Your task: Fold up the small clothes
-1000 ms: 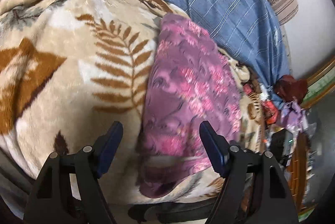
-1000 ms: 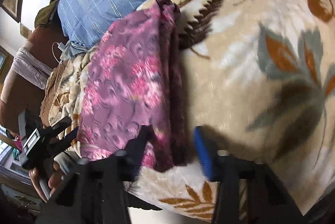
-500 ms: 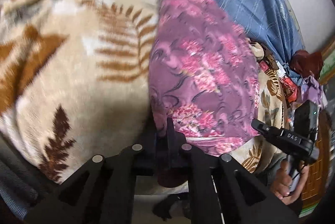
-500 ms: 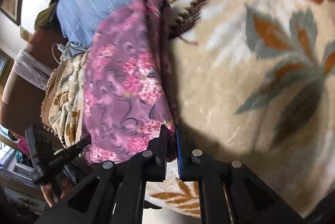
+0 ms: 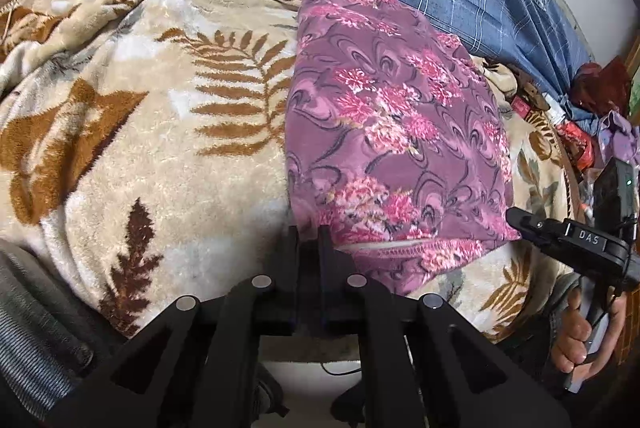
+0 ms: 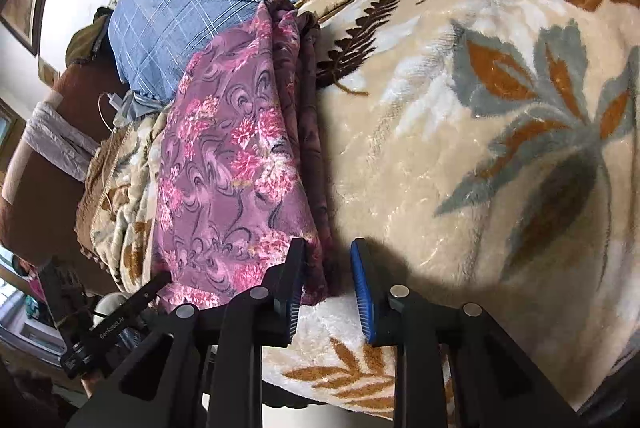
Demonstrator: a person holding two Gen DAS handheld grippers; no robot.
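Purple floral garment [image 5: 392,131]: left tool [image 5: 309,232] pinches its near corner, right tool [image 6: 326,260] gapes empty; lifting one-sided could unravel the fold.

Purple floral garment [image 5: 392,131] is lying folded lengthwise, flat on the fleece blanket [image 5: 160,131], layered edges stacking along one side.
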